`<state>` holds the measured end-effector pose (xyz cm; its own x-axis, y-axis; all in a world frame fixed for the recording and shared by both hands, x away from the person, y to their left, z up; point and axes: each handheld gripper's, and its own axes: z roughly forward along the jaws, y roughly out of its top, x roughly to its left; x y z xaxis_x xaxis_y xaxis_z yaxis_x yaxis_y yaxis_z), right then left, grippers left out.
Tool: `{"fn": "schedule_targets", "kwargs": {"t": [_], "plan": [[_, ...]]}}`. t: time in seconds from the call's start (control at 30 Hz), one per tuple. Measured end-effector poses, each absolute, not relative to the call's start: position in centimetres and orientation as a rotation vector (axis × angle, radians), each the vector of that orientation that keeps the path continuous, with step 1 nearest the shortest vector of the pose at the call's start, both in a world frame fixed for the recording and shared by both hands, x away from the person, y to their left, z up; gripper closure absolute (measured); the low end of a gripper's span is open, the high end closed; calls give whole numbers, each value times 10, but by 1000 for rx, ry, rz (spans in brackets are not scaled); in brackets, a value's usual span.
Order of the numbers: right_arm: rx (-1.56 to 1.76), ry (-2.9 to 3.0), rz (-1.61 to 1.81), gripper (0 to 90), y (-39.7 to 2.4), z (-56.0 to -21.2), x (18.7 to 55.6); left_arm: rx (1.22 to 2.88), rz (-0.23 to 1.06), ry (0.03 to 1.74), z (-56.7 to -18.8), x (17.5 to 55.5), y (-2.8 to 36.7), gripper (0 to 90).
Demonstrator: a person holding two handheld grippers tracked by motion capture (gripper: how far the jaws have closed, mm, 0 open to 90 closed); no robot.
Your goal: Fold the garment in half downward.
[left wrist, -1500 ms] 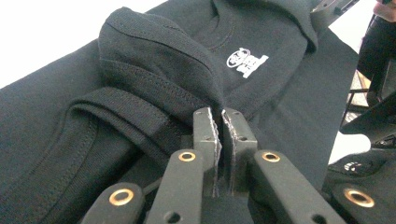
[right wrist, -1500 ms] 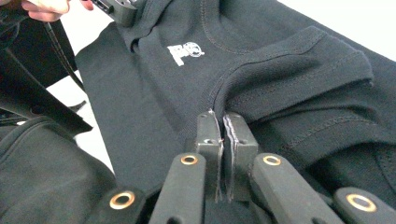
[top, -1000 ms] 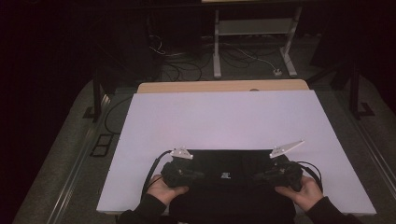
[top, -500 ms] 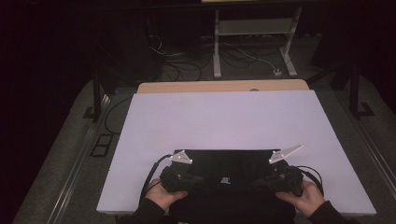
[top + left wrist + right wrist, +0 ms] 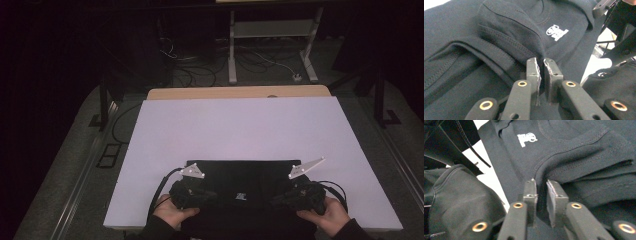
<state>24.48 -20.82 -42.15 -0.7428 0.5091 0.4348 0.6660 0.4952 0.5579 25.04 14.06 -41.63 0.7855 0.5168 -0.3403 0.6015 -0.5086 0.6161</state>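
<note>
Your left hand (image 5: 170,212) sits at about 7 o'clock on the worktop (image 5: 240,130), palm cupped under the left gripper (image 5: 192,192), which points inward toward the middle of the black garment (image 5: 245,175). Your right hand (image 5: 327,215) mirrors it at about 5 o'clock, carrying the right gripper (image 5: 300,195) aimed back toward the left one. Both forearms come in low from the near edge, and each gripper's grey plate tilts up and outward.

In the left gripper view, the fingers (image 5: 534,72) stand close together with a narrow slit between them, and a fold of the dark fabric (image 5: 506,42) runs down into that slit; the pads look as if they have just eased off, and you cannot tell for sure whether they still pinch the cloth. In the right gripper view the fingers (image 5: 556,192) show a slightly wider gap, with the folded hem (image 5: 584,167) sitting at their tips; these have just been opening too, and the fabric lies between them rather than being squeezed.

The garment lies folded flat at the near centre of the worktop, its small white logo (image 5: 241,196) facing up between the two grippers.

Compared with a second ago, your hands sit a touch nearer the 6 o'clock edge; the garment keeps its place and outline.

Beyond the worktop, at 12 o'clock, a wooden edge (image 5: 235,92) and a white metal stand (image 5: 270,45) sit on the dark floor.
</note>
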Motion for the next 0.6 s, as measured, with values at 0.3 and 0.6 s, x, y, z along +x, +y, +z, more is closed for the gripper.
{"fn": "schedule_targets", "kwargs": {"t": [0.3,0.6], "plan": [[-1021,-2571,-1132,558,-210,-411,239,2214,-104,834,-408,250,149,616],[-1022,-2647,-1185,338,-212,-400,236,2158,-106,823,-396,258,159,432]]}}
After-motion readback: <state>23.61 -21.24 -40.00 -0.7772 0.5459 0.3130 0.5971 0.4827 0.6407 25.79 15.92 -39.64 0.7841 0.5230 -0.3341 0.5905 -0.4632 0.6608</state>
